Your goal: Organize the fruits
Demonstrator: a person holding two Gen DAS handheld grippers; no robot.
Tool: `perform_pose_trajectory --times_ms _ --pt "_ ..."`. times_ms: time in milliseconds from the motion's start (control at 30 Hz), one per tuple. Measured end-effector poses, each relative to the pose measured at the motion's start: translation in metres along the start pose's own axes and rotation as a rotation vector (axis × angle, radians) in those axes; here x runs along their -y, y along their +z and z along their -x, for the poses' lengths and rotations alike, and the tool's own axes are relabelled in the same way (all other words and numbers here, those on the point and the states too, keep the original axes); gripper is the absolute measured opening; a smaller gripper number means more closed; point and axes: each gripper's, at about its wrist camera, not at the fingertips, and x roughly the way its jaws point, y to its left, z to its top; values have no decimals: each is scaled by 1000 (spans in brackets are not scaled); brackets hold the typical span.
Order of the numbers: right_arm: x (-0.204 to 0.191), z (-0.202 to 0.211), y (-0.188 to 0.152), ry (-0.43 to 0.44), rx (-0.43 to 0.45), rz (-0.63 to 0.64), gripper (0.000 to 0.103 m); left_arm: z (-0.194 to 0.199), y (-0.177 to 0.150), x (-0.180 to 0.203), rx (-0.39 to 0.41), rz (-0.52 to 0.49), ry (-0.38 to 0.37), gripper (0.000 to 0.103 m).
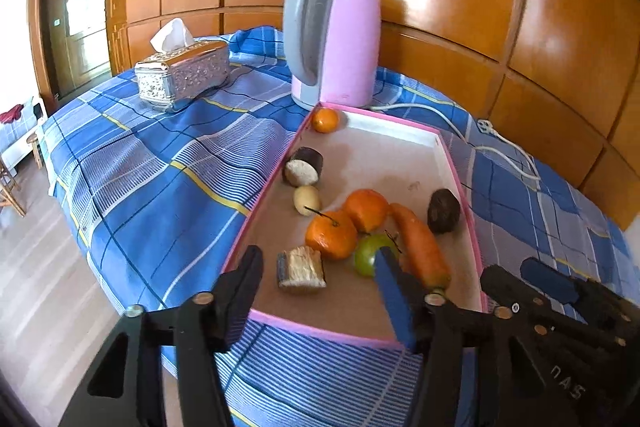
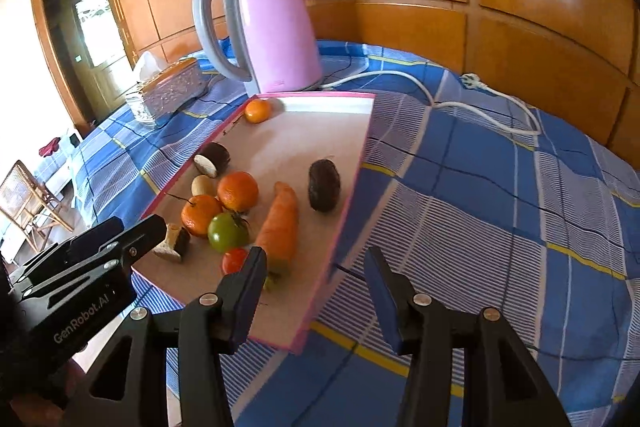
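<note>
A pink-rimmed tray [image 1: 440,143] holds three oranges, one at the far corner [image 1: 325,119] and two side by side [image 1: 331,235]. With them lie a green tomato [image 1: 366,253], a carrot [image 1: 420,247], a dark wrinkled fruit [image 1: 443,211], a pale small fruit [image 1: 307,199] and a dark cane chunk [image 1: 304,167]. A red tomato [image 2: 234,259] sits by the carrot's stem end. My left gripper [image 1: 318,257] stands open over the tray's near end, a pale cane chunk [image 1: 302,269] lying loose between its fingers. My right gripper [image 2: 316,259] is open and holds nothing, over the tray's right rim.
A pink kettle [image 1: 336,39] stands behind the tray, its white cord [image 1: 500,147] trailing over the blue plaid cloth [image 1: 160,179]. A silver tissue box [image 1: 184,75] sits at the back left. Wood panelling backs the table; the table edge drops to the floor on the left.
</note>
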Motion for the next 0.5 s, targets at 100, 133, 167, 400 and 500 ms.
perform_pose_trajectory --times_ms 100,133,167,400,500 --pt "1 5 -4 -19 8 10 52 5 -8 6 7 -20 3 66" --pt "1 6 -6 -28 9 12 52 6 -10 7 7 -24 5 67" --pt "1 7 -8 -39 9 14 52 7 -12 7 8 -27 7 69" --pt "-1 12 -16 -61 18 32 52 18 -16 5 37 -17 20 73" --pt "-4 15 -16 -56 31 41 52 23 -14 5 56 -19 25 77"
